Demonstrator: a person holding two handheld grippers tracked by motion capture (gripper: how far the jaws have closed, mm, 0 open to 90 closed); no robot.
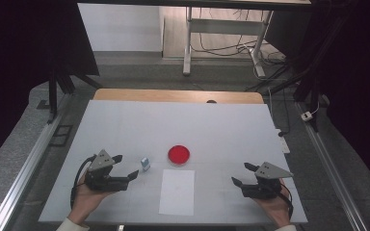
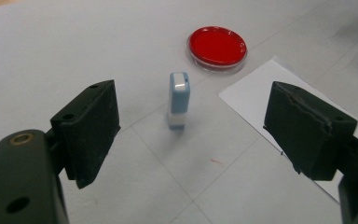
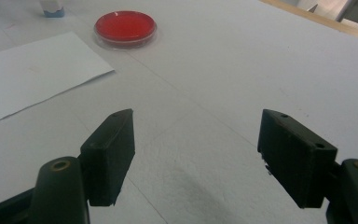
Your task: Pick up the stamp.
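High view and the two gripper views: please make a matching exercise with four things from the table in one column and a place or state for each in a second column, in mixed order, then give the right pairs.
Things
1. stamp
2. red dish
3. sheet of paper
4. right gripper

Places or states
A. lies flat at the near edge of the table
B. stands upright just ahead of the open left gripper
C. open, over bare table, apart from everything
D. round, just beyond the paper's far edge

Pairs: 1-B, 2-D, 3-A, 4-C
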